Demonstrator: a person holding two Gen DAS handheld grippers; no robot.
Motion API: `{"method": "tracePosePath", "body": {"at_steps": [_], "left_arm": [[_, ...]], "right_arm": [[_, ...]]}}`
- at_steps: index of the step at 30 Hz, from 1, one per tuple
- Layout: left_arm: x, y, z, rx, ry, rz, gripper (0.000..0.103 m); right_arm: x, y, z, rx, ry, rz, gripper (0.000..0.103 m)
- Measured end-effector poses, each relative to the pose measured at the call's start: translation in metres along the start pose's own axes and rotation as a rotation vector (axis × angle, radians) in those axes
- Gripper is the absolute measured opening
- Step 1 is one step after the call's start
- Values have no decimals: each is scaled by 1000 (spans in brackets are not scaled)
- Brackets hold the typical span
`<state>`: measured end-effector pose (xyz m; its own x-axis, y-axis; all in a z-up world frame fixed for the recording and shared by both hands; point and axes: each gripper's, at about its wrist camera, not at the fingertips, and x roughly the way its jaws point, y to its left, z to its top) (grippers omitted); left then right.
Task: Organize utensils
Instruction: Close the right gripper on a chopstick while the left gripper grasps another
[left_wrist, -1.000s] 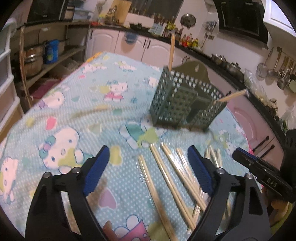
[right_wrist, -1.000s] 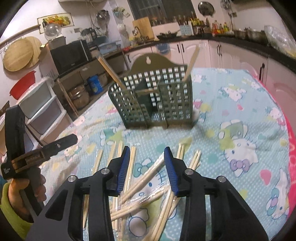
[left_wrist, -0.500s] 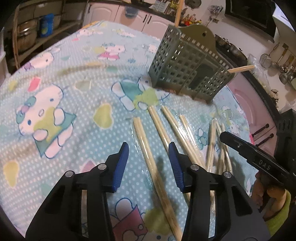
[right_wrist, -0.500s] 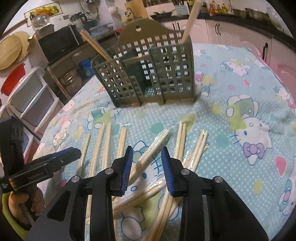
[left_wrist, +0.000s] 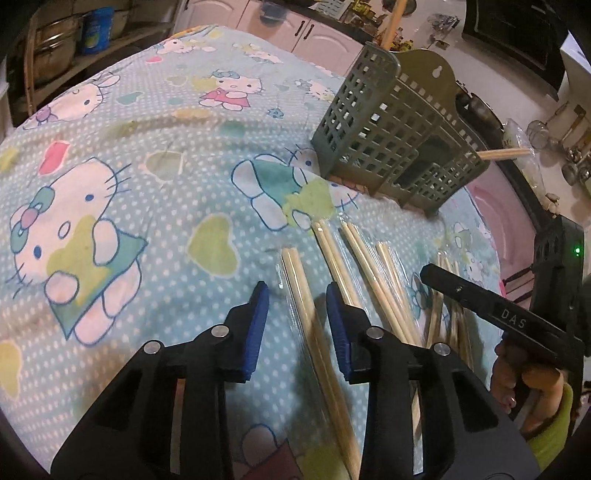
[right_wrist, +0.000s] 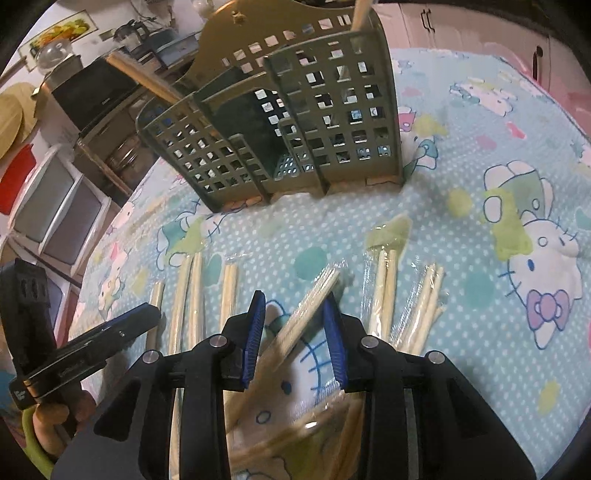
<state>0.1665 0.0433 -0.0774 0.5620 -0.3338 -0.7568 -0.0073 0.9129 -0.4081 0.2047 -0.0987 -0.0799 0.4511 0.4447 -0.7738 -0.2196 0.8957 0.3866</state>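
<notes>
Both tools lowered over wrapped chopsticks; none lifted yet.

Left wrist view: left tool (left_wrist: 297, 317), jaws narrowed since a second ago yet still apart, straddles the leftmost chopstick pair (left_wrist: 306, 295) on the cloth-covered counter (left_wrist: 110, 184); green holder (left_wrist: 395, 136) stands beyond. Right wrist view: right tool (right_wrist: 293, 328), likewise apart, brackets a slanted wrapped pair (right_wrist: 310, 299), not visibly clamped. Closing likely comes next.
</notes>
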Motion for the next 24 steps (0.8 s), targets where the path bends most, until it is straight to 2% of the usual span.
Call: {"method": "tracePosePath", "body": {"at_steps": [9, 11, 13, 16, 19, 24], "left_arm": [[11, -2, 15, 13, 2, 15, 22], [14, -2, 18, 16, -4, 23, 20], [15, -1, 20, 10, -9, 28, 15], [15, 2, 22, 1, -16, 32, 9], [12, 7, 23, -21, -25, 8, 3], [-4, 6, 25, -32, -77, -35, 3]], "right_arm": [[9, -3, 12, 35, 8, 15, 29], [10, -4, 14, 42, 8, 9, 25], [11, -6, 16, 52, 8, 3, 16], [11, -9, 19, 70, 6, 17, 14], [2, -8, 22, 62, -18, 40, 13], [-23, 0, 27, 43, -87, 83, 11]]}}
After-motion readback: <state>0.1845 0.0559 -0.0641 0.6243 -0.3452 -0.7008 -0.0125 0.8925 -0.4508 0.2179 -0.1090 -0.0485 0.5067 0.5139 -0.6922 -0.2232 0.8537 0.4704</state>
